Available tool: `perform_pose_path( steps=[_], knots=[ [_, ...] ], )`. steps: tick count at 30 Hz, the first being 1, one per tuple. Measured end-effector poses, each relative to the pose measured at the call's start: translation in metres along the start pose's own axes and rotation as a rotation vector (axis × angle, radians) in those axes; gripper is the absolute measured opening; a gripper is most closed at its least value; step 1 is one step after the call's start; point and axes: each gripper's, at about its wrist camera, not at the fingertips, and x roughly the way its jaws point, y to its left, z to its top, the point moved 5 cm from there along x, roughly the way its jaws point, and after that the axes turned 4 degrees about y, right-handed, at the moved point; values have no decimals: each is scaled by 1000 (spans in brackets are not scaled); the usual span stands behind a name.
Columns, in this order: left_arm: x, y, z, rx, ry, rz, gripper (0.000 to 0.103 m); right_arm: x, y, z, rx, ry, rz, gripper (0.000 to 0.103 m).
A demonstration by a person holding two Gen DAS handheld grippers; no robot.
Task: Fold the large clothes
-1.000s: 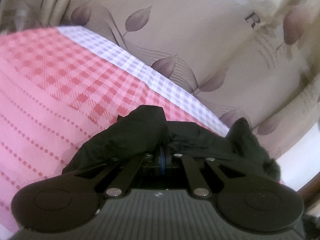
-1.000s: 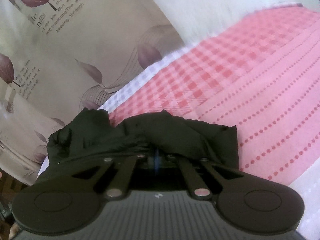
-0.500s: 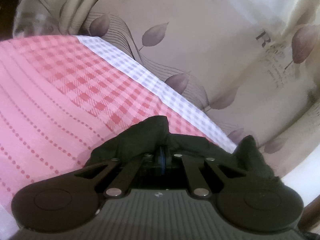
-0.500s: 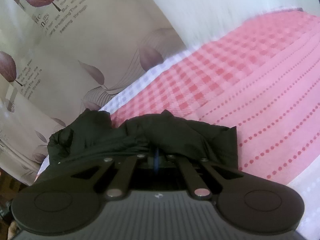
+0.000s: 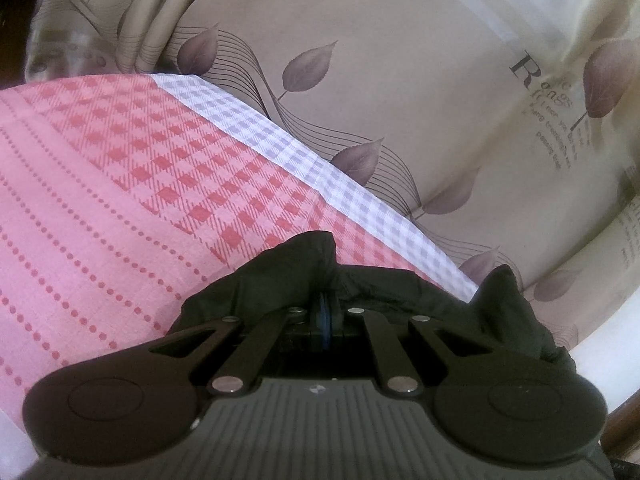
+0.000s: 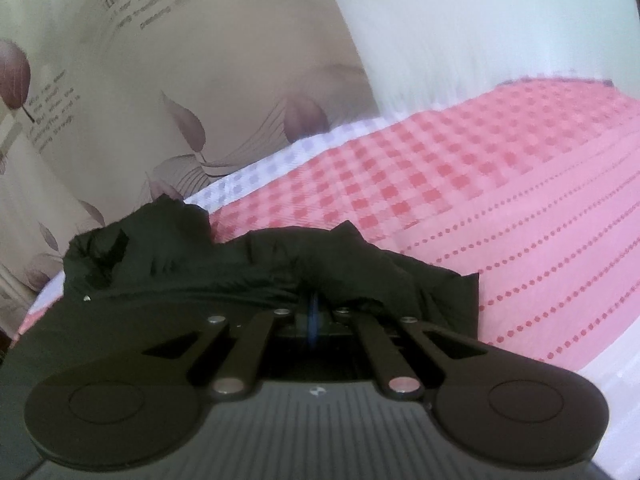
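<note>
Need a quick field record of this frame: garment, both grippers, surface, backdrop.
garment: black garment, bunched, held over the bed
left gripper: left gripper shut on a fold of the black cloth
right gripper: right gripper shut on another fold of it
surface: pink bedsheet, dotted stripes and a red check band, with a pale lilac check border
backdrop: beige curtain printed with leaves and lettering
fold state: cannot tell; most of the garment is hidden behind the grippers

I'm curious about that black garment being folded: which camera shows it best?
The right wrist view: the black garment spreads wide there, bunched ahead of the right gripper. The left wrist view shows a smaller bunch around the left gripper.
</note>
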Motion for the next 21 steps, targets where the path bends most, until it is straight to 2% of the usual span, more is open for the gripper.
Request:
perform_pose_path(
  steps=[21],
  knots=[
    [1, 1, 0, 12, 2, 6, 11, 1, 19, -2, -152, -17, -124, 0]
  ],
)
